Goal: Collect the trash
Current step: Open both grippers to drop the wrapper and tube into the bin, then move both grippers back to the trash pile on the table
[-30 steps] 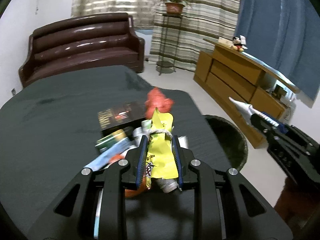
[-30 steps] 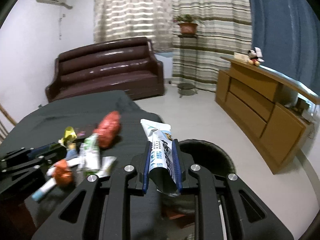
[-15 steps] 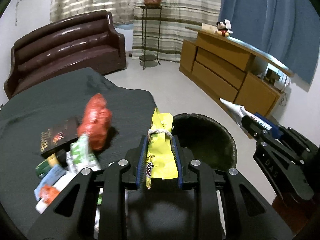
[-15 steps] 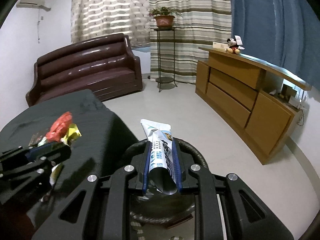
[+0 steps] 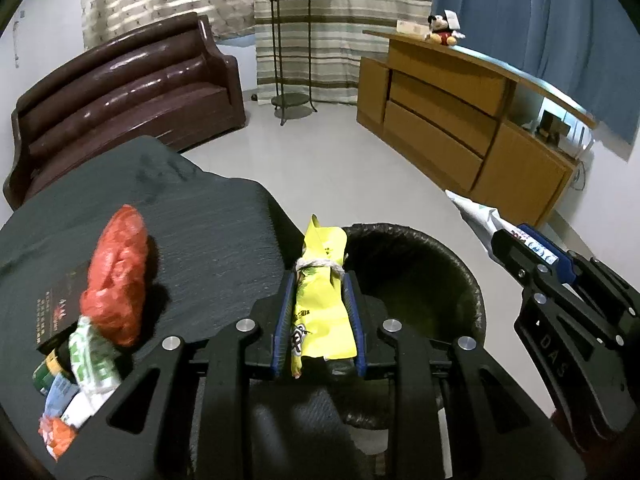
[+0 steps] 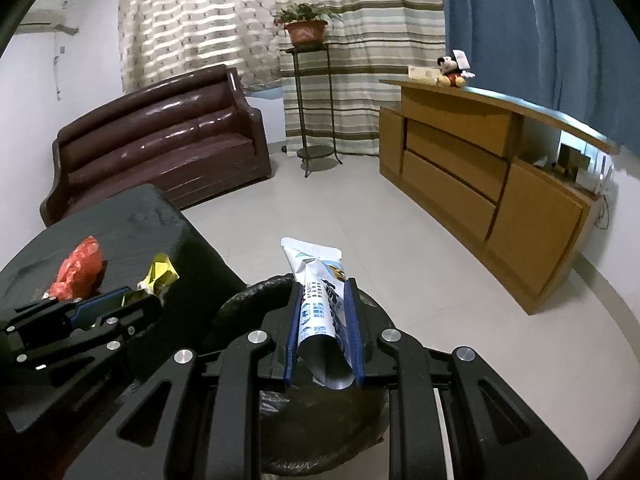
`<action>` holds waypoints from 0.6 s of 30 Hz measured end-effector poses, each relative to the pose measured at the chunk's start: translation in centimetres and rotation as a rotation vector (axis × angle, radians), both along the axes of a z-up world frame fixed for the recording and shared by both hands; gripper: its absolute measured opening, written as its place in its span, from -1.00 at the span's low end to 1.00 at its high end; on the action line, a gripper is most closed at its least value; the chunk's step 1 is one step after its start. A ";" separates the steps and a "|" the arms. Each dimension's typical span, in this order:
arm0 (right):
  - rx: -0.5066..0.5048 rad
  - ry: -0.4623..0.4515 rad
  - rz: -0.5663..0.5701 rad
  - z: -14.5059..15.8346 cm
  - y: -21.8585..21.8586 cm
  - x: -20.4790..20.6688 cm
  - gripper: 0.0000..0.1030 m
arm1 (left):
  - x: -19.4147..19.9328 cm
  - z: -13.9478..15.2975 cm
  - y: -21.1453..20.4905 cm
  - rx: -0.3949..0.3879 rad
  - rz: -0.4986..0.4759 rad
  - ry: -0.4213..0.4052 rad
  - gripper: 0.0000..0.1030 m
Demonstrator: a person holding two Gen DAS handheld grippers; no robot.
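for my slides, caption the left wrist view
Left gripper holds a yellow wrapper beside the bin.

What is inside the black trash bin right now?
The bin shows only its dark liner; no trash is visible inside. Its near part is covered by the left gripper holding the yellow wrapper, so that stays unknown.

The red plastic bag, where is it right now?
In the left wrist view the red plastic bag lies at the left on the dark table, beside the pile of wrappers, left of the black bin.
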State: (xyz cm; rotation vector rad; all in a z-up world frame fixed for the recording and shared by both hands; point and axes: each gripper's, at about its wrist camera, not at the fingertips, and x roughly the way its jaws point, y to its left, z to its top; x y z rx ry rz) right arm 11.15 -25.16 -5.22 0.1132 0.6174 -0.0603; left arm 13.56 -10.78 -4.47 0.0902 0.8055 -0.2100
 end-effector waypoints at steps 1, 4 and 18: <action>0.003 0.003 -0.001 0.0 -0.1 0.1 -0.56 | 0.2 -0.1 0.0 0.001 0.002 0.003 -0.51; 0.021 0.010 -0.010 -0.3 -0.5 0.3 -0.25 | 0.6 -0.6 -0.2 0.004 0.005 0.020 -0.43; 0.022 0.000 -0.036 0.4 -1.3 -0.5 0.03 | 0.5 0.5 0.7 -0.019 0.037 0.005 0.15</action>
